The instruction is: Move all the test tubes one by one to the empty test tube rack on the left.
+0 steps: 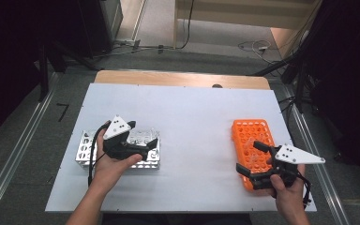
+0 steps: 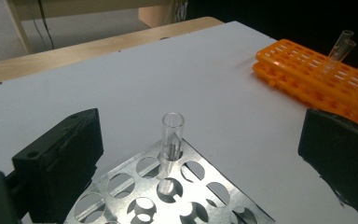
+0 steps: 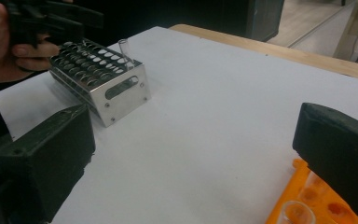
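White board (image 1: 192, 122) tops a wooden table (image 1: 178, 78) over grey floor (image 1: 23, 140); both grippers' jaws gape wide, empty.

Both hands grip their tools low over the table, left gripper (image 1: 144, 134) and right gripper (image 1: 250, 158) with fingers spread wide.

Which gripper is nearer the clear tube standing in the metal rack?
Left. The left gripper hangs over the metal rack, open jaws either side of the tube. The right gripper is across the table at the orange rack.
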`<state>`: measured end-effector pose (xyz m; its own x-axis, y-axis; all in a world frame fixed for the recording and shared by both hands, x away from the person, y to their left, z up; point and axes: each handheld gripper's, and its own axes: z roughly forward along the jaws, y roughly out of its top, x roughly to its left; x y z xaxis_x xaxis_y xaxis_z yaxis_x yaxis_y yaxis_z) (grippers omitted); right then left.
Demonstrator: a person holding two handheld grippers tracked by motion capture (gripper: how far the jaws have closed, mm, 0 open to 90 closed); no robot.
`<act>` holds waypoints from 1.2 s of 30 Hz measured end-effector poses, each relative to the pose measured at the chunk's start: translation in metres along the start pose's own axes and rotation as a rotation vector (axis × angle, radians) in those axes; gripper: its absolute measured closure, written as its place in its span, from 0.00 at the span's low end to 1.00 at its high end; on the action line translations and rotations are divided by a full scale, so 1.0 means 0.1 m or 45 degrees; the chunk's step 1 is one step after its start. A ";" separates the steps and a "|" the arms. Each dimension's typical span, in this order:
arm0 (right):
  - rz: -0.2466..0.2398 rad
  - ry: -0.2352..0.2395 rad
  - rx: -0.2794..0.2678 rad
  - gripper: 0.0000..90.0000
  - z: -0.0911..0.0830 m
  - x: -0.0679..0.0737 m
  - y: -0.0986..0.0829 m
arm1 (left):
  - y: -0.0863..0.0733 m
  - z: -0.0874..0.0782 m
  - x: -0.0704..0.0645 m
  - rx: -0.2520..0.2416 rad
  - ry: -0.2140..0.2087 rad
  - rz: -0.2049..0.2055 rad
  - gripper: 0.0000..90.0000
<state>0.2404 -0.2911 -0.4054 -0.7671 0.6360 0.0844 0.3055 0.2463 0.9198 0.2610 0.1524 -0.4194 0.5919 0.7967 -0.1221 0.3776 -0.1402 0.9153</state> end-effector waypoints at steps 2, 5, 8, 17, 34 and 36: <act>0.005 -0.011 0.000 0.00 -0.02 -0.03 -0.01 | -0.01 -0.05 -0.01 -0.017 -0.013 -0.004 0.00; 0.015 -0.030 -0.004 0.00 -0.06 -0.08 -0.02 | -0.03 -0.13 -0.03 -0.032 -0.018 -0.012 0.00; 0.026 -0.058 -0.009 0.00 -0.11 -0.14 -0.02 | -0.06 -0.20 -0.03 -0.037 -0.017 -0.012 0.00; 0.075 -0.139 -0.028 0.00 -0.27 -0.36 -0.06 | -0.13 -0.35 -0.02 -0.050 0.007 -0.032 0.00; 0.225 -0.261 0.001 0.01 -0.49 -0.78 -0.31 | -0.14 -0.48 0.08 -0.080 0.041 -0.059 0.00; 0.233 -0.256 0.027 0.04 -0.47 -0.81 -0.36 | -0.14 -0.48 0.09 -0.082 0.042 -0.062 0.00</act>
<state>0.2648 -0.3858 -0.4275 -0.5714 0.8031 0.1688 0.4418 0.1277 0.8880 0.2269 0.1894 -0.4145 0.5496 0.8208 -0.1556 0.3582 -0.0632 0.9315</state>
